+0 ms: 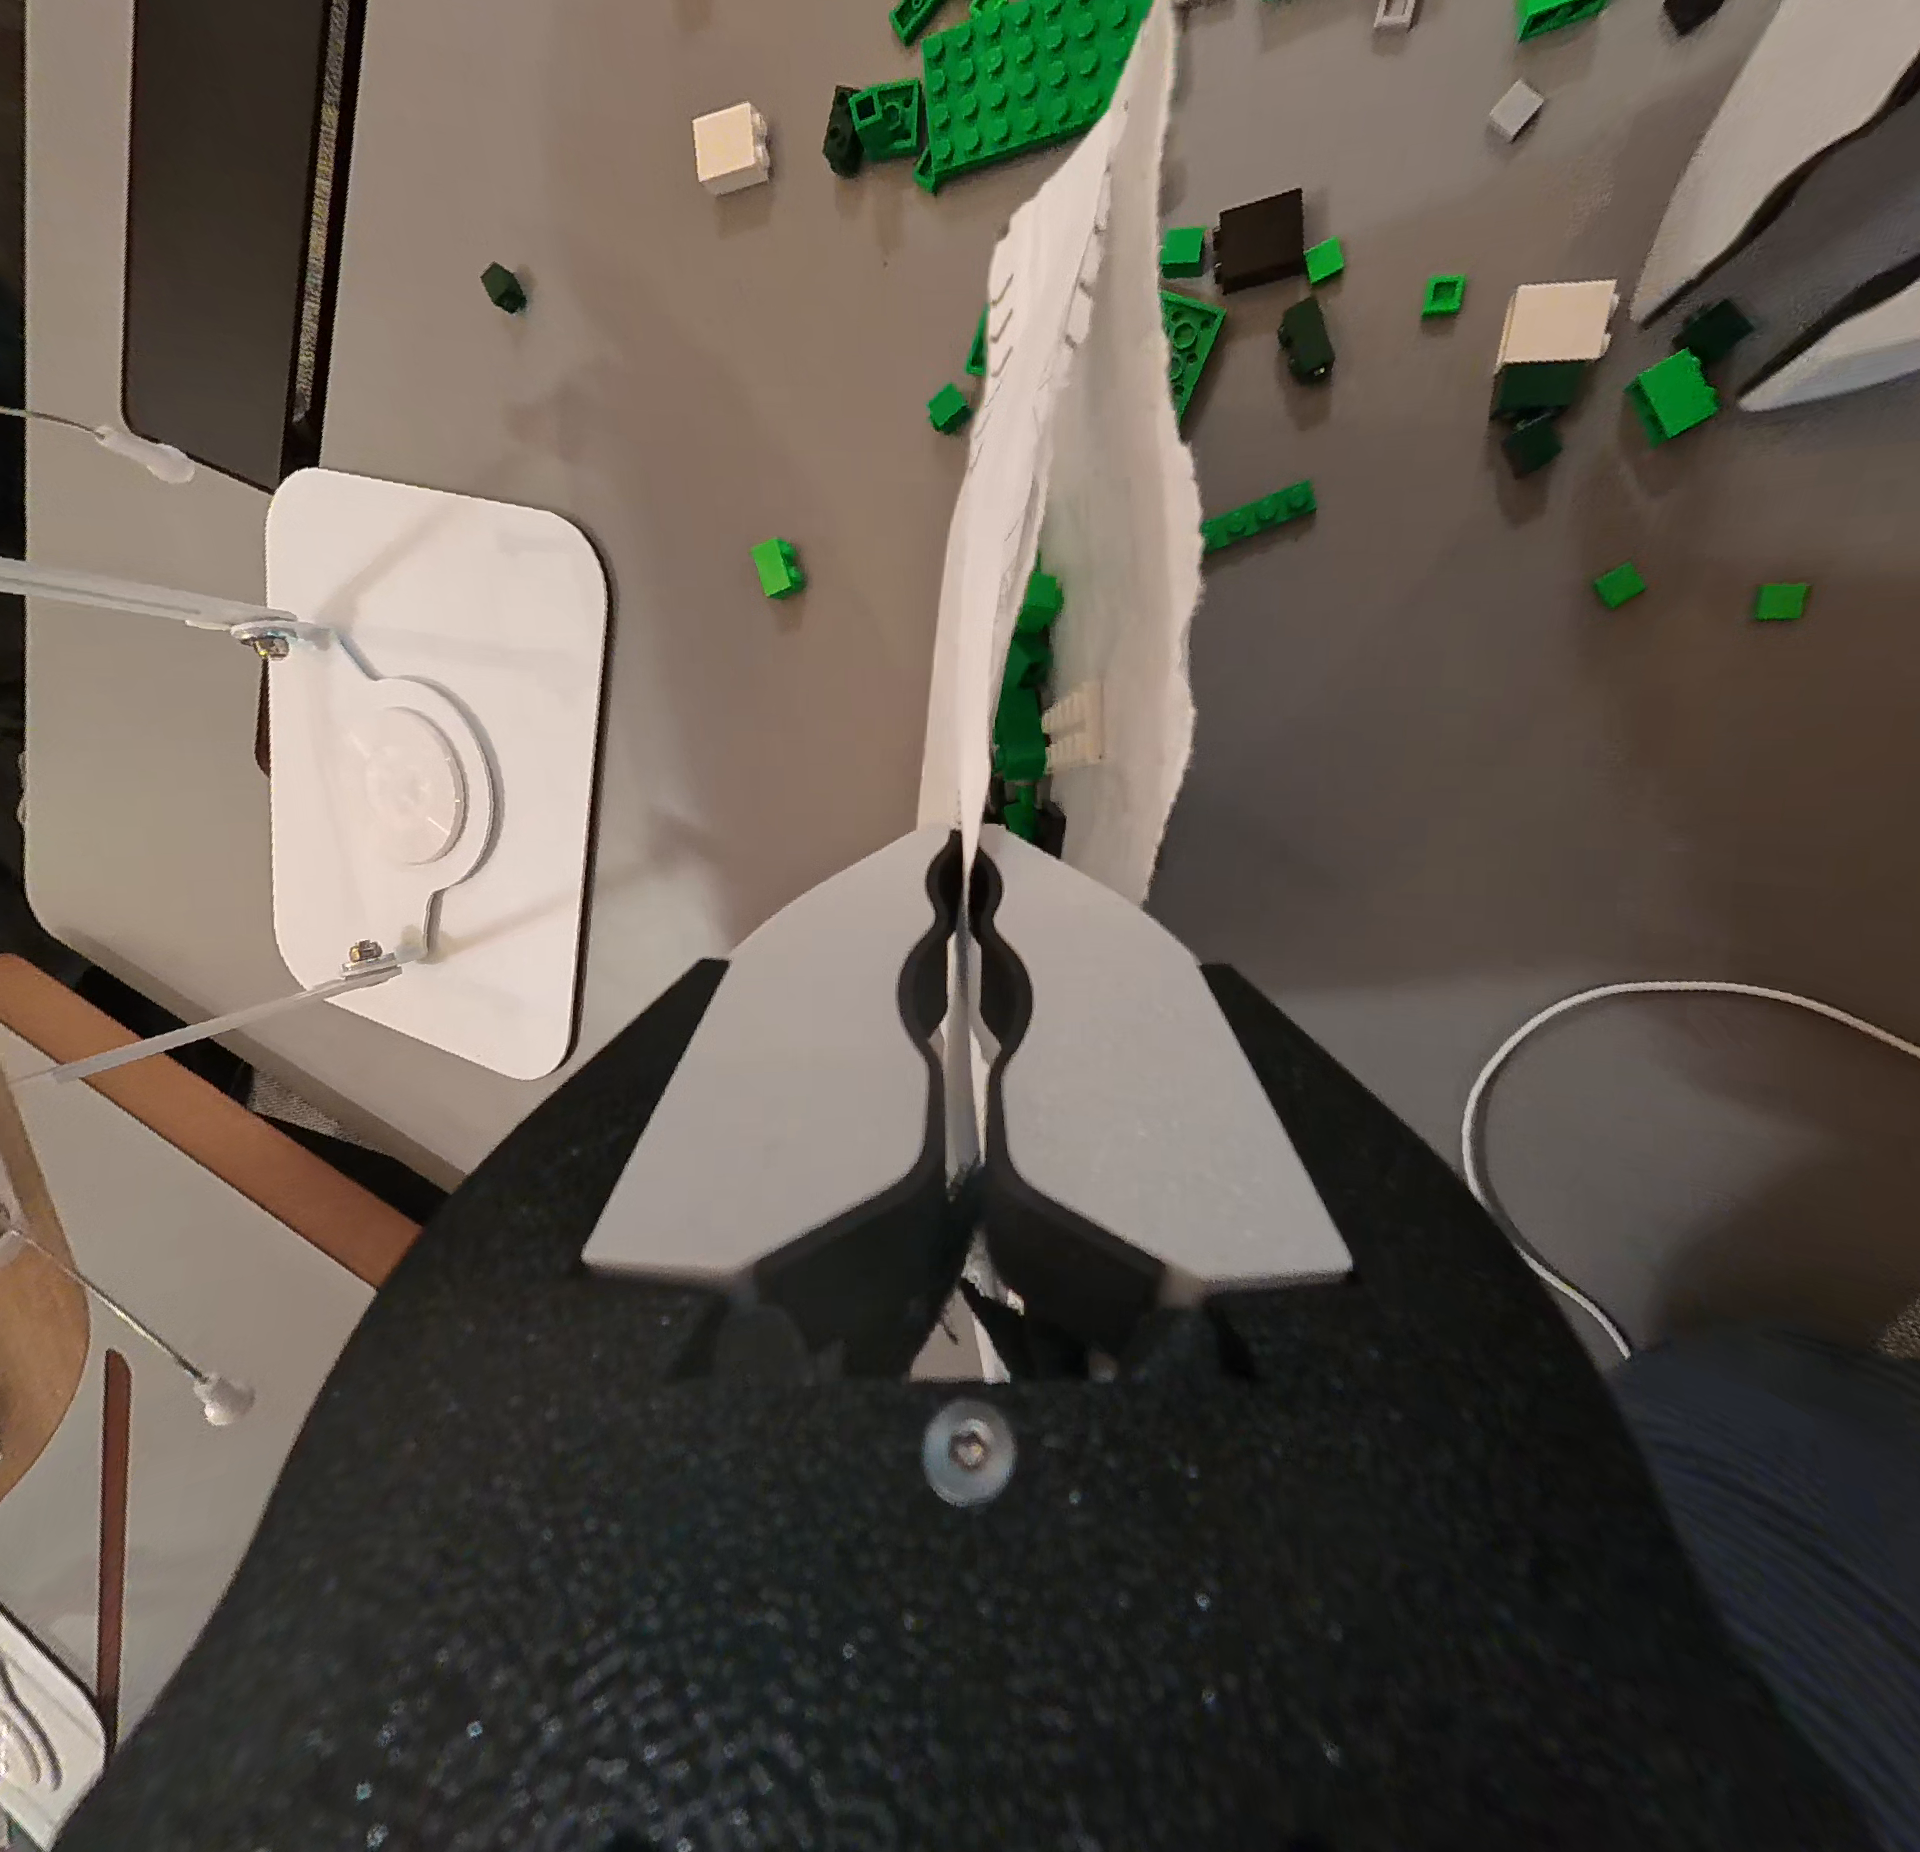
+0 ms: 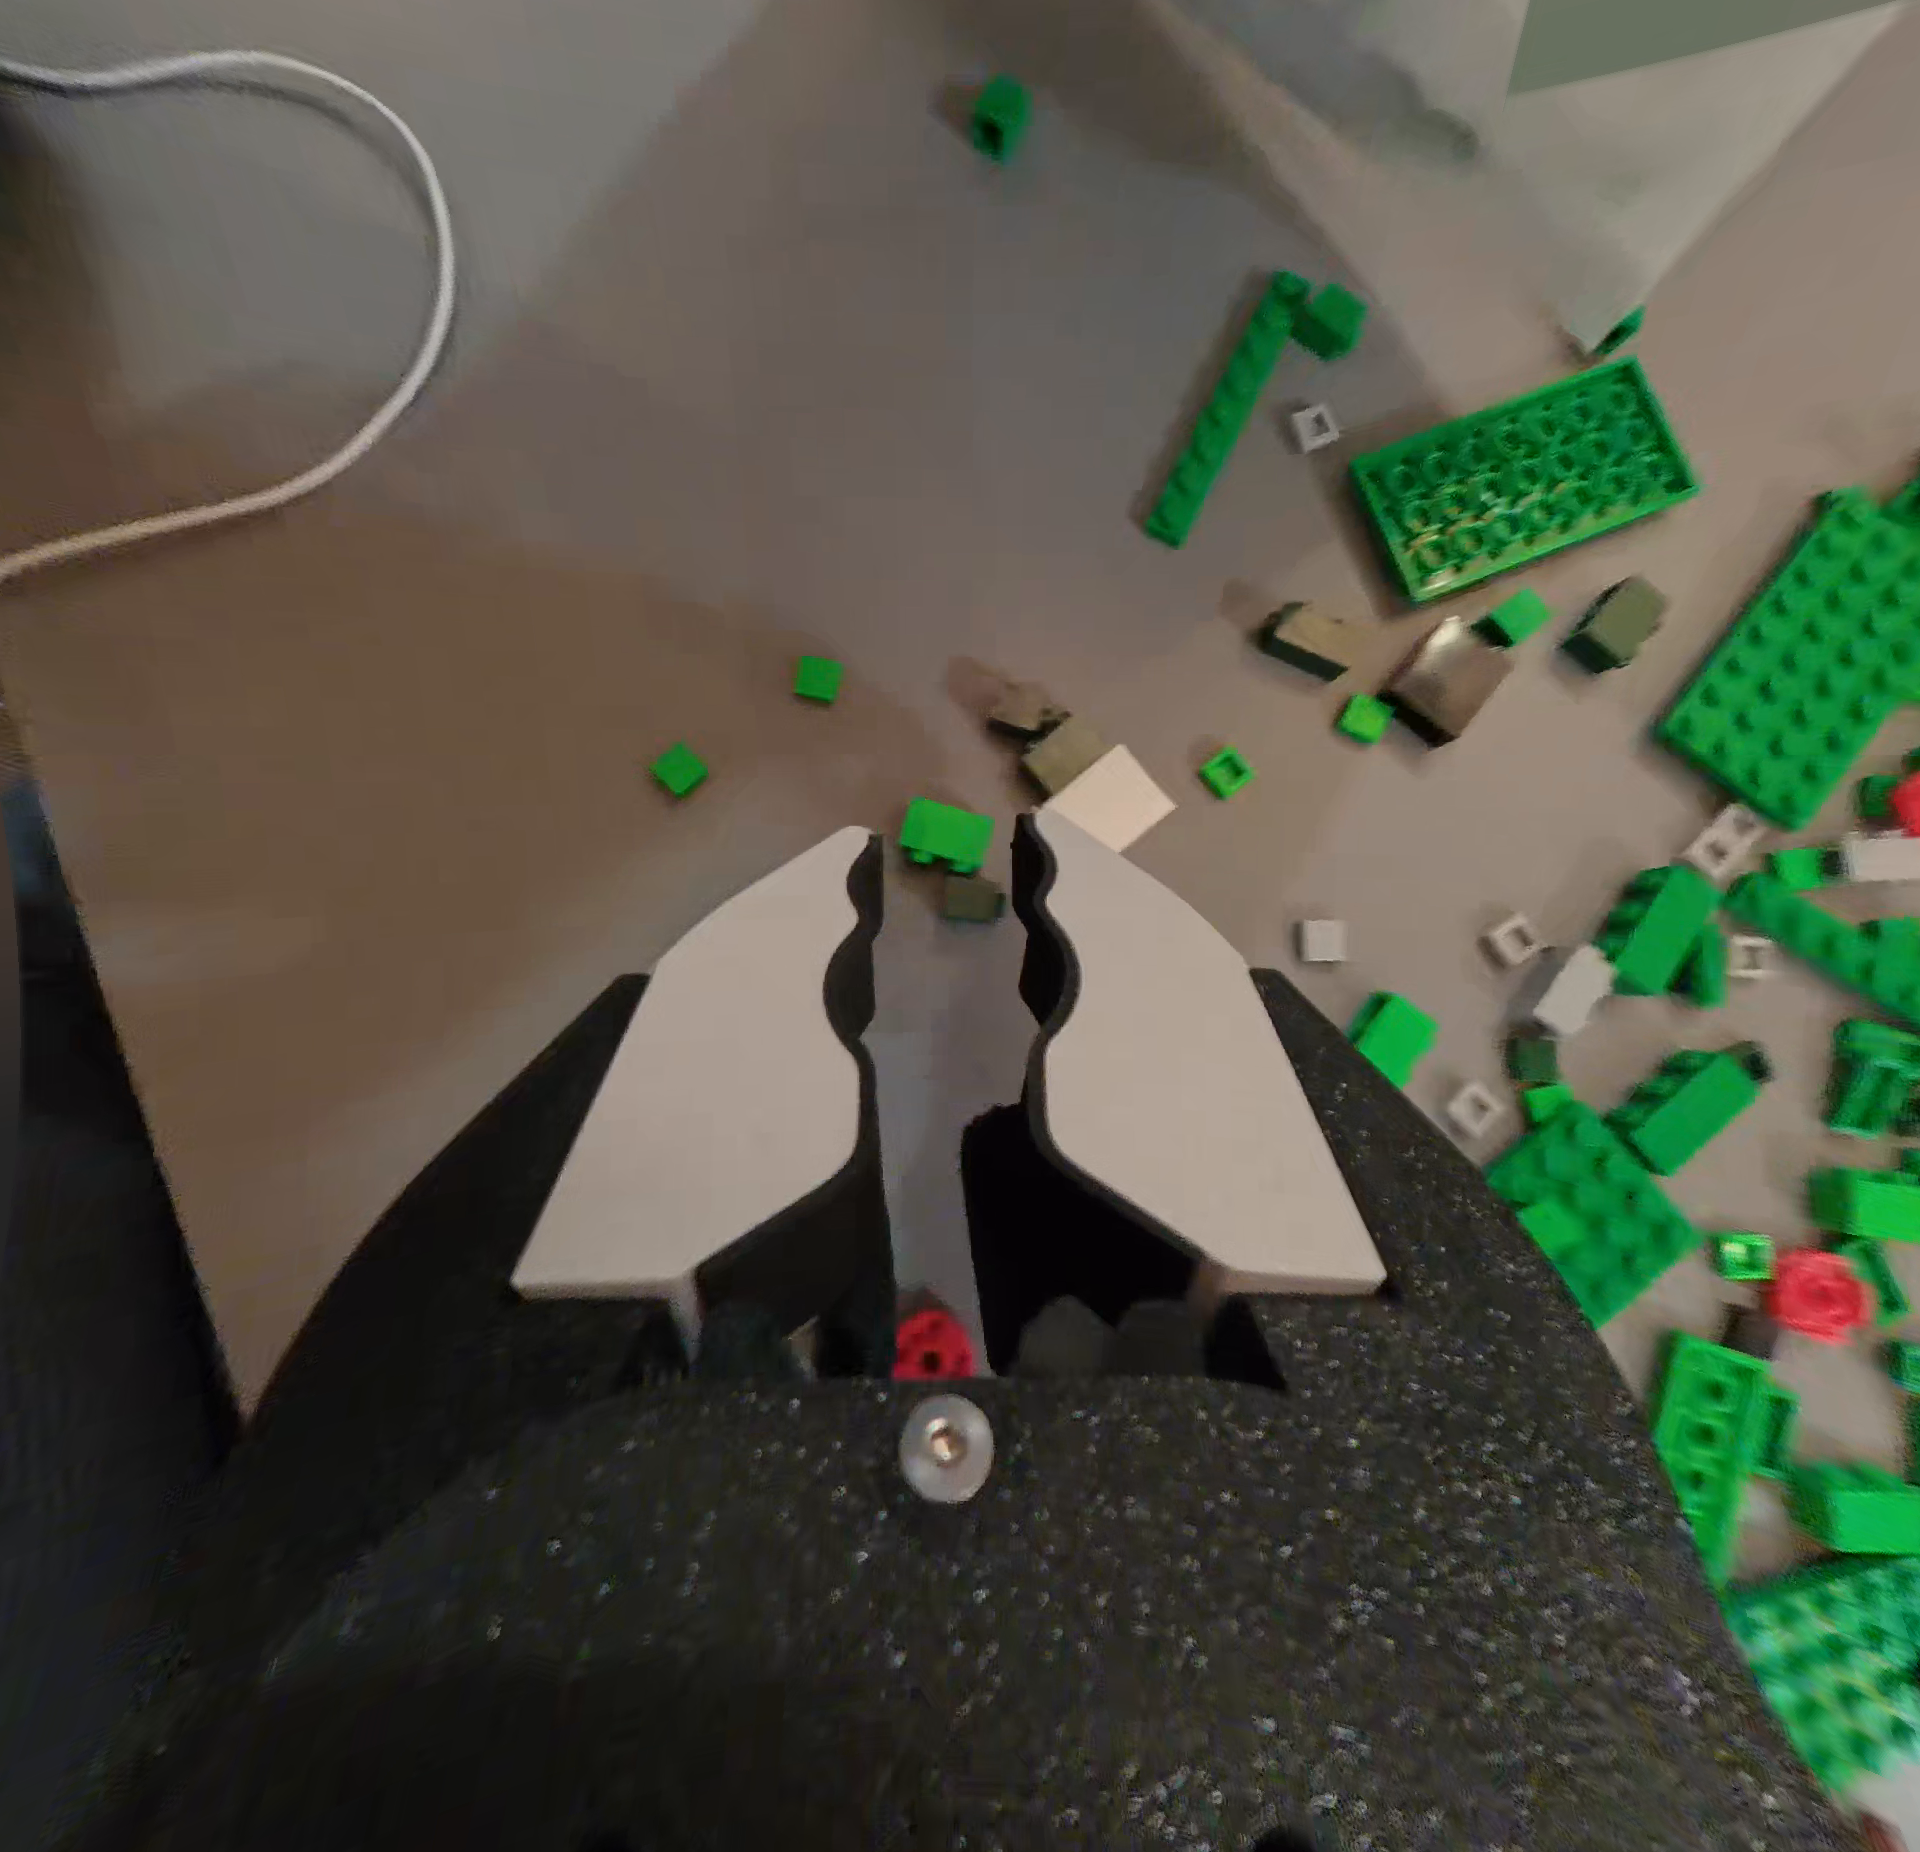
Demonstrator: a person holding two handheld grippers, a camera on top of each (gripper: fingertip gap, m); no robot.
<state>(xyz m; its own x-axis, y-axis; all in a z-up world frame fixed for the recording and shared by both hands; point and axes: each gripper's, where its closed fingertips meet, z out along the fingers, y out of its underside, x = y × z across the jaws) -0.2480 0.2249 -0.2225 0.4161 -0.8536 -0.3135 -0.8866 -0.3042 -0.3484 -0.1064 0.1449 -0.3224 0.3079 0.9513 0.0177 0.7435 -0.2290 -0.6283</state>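
In the left wrist view the left gripper (image 1: 964, 857) pinches a torn white paper bag (image 1: 1070, 472) above green bricks (image 1: 1023, 88) on the grey table (image 1: 727, 400), while in the right wrist view the right gripper (image 2: 948, 846) hangs with jaws narrowly parted just before a small green brick (image 2: 943, 832).

We look down on a matte grey desk (image 1: 727, 431) under soft, even light. At its left edge we see a dark rectangular slot (image 1: 223, 192) and a white rounded plate (image 1: 520, 763) lying flat. Beyond that edge, a strip of brown wood (image 1: 208, 1116) shows. A white cable (image 2: 416, 275) loops across the grey surface.
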